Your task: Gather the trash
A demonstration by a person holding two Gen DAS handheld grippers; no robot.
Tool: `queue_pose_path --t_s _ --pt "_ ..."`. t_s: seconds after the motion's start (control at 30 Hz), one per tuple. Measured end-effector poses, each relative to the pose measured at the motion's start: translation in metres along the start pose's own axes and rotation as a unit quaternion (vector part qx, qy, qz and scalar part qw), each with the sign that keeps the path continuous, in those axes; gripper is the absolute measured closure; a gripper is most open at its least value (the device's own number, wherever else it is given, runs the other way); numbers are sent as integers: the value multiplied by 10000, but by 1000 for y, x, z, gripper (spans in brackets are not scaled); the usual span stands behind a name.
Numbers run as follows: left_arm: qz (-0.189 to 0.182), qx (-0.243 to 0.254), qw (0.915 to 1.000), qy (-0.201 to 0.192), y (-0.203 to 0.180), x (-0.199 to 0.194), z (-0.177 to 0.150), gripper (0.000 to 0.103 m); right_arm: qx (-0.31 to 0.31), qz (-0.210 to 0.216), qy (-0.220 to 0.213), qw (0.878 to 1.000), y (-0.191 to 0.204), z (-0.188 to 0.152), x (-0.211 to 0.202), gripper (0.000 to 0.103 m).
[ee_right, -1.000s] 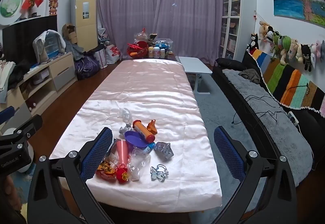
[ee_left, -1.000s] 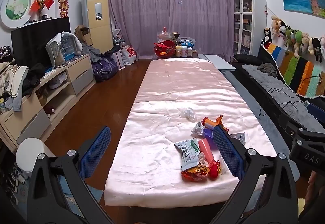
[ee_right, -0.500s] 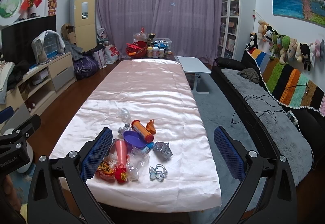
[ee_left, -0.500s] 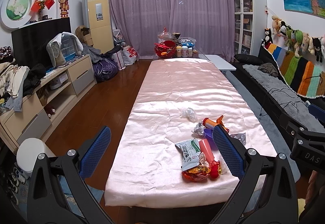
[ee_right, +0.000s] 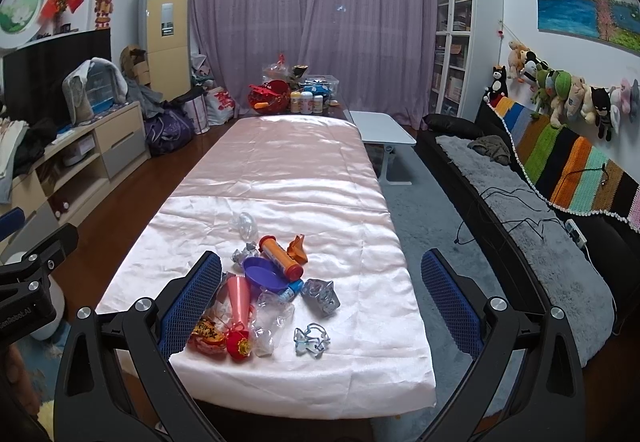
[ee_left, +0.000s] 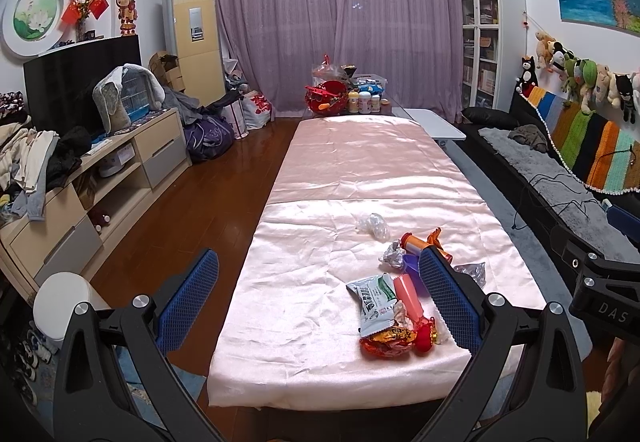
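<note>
I hold both tongs, left (ee_left: 318, 298) and right (ee_right: 320, 300), spread wide and empty above the trash pile (ee_right: 268, 282) on the pink surface (ee_right: 280, 169).

A heap of trash lies at the near end of the pink-covered table (ee_right: 280, 177): a green-and-white wrapper (ee_left: 374, 296), a pink cone (ee_right: 239, 300), a purple dish (ee_right: 266, 274), an orange tube (ee_right: 280, 252), crumpled foil (ee_right: 245, 253) and clear plastic (ee_right: 272, 318). A clear plastic scrap (ee_right: 244, 224) lies farther off, apart.
</note>
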State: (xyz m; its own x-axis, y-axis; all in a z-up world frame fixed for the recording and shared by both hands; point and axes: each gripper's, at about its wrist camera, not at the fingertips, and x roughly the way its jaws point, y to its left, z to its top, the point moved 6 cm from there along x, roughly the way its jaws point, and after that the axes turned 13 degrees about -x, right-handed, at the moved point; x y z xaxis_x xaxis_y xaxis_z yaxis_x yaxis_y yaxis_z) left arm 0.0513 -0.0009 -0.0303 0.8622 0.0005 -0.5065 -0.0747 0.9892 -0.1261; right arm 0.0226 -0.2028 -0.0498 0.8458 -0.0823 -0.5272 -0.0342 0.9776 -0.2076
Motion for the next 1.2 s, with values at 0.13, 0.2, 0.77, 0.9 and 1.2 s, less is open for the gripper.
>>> queue_pose_path --t_s 0.13,0.2,0.77,0.9,1.2 --pt "-4 1 10000 0 0 0 0 8 -2 -1 3 10000 0 0 0 3" --pt "-4 1 10000 -2 0 0 0 8 9 -9 -1 10000 0 0 0 3" --pt "3 7 10000 -3 3 4 1 8 1 -16 15 10000 1 0 0 3" --pt "3 16 10000 0 2 4 0 8 1 -20 23 10000 0 0 0 3" --pt "5 13 10000 1 3 5 0 8 11 -33 30 10000 0 0 1 3"
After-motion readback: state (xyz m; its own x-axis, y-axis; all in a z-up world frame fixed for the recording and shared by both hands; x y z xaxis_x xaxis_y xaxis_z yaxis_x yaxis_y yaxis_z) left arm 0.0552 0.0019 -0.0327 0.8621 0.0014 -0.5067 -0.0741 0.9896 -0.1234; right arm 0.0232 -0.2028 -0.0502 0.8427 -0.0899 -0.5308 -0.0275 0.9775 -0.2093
